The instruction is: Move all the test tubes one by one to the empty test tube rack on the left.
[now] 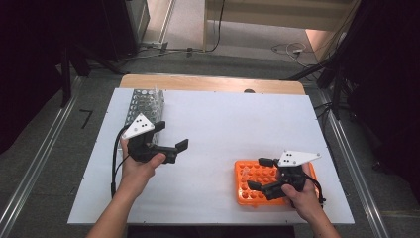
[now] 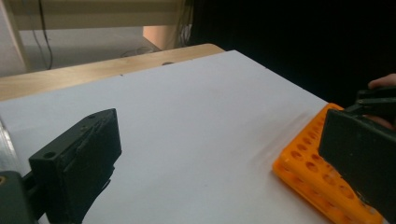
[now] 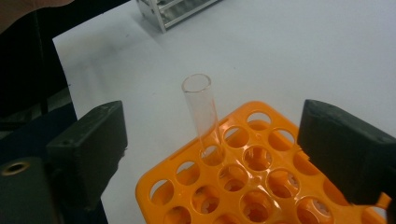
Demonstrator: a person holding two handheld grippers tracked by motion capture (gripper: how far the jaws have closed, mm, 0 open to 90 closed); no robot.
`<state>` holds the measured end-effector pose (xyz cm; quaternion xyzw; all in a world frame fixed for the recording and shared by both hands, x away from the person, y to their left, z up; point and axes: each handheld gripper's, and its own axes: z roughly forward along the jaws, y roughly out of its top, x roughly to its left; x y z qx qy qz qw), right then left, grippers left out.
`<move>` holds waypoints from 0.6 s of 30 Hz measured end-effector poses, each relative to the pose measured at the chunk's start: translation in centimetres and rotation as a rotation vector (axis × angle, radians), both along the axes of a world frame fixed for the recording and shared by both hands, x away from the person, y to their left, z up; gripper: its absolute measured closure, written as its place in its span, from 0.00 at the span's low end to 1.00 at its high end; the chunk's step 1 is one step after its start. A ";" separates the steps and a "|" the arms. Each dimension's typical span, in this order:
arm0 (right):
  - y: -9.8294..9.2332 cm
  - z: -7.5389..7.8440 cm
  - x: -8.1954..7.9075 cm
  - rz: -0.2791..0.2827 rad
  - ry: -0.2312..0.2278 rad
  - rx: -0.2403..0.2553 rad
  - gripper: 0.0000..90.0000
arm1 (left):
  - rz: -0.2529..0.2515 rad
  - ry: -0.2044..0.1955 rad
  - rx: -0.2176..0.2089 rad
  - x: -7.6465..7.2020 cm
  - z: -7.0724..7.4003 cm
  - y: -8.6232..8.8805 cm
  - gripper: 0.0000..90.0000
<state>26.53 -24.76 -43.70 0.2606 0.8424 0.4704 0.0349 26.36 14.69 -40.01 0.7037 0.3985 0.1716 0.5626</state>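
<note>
Clear glass test tube (image 3: pixel 201 114) standing upright in my orange rack (image 3: pixel 261 186), near its corner.

My right gripper (image 3: pixel 210 154) has its jaws apart on either side of the tube, not touching it; my left gripper (image 1: pixel 173 138) is wide open and empty over the white table sheet (image 1: pixel 223 124), with the metal rack (image 1: pixel 144 104) beyond. I can read no writing or labels anywhere.

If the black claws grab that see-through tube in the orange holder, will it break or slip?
The clear tube looks thin-walled and glassy, so a hard squeeze might crack it. Its smooth, shiny side could probably slip between the right gripper pads. It stands upright in one hole of the orange rack, so it likely won't tip until lifted out.
</note>
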 end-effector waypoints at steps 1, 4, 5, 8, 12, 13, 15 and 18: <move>0.1 -0.1 0.0 0.002 0.001 -0.003 0.14 | -0.009 0.004 0.002 -0.3 -0.2 -0.2 0.00; 0.5 -0.3 -0.1 0.011 0.009 -0.023 0.21 | -0.029 0.005 0.003 -1.1 -0.6 -0.8 0.00; 0.6 -0.4 -0.1 0.009 0.012 -0.037 0.24 | -0.039 0.010 -0.001 -1.3 -0.7 -1.0 0.00; 1.1 -0.8 0.0 0.014 0.025 -0.068 0.34 | -0.056 0.011 0.002 -2.0 -0.9 -1.5 0.00; 1.6 -1.0 0.0 0.022 0.039 -0.102 0.44 | -0.092 0.021 0.005 -2.8 -1.5 -2.2 0.00; 1.7 -1.1 0.0 0.021 0.041 -0.114 0.46 | -0.100 0.025 0.004 -3.0 -1.7 -2.5 0.00; 1.9 -1.3 0.0 0.012 0.037 -0.140 0.52 | -0.115 0.031 0.013 -3.3 -2.0 -2.9 0.00; 2.2 -1.5 0.0 0.014 0.032 -0.166 0.61 | -0.127 0.034 0.022 -3.5 -2.2 -3.4 0.00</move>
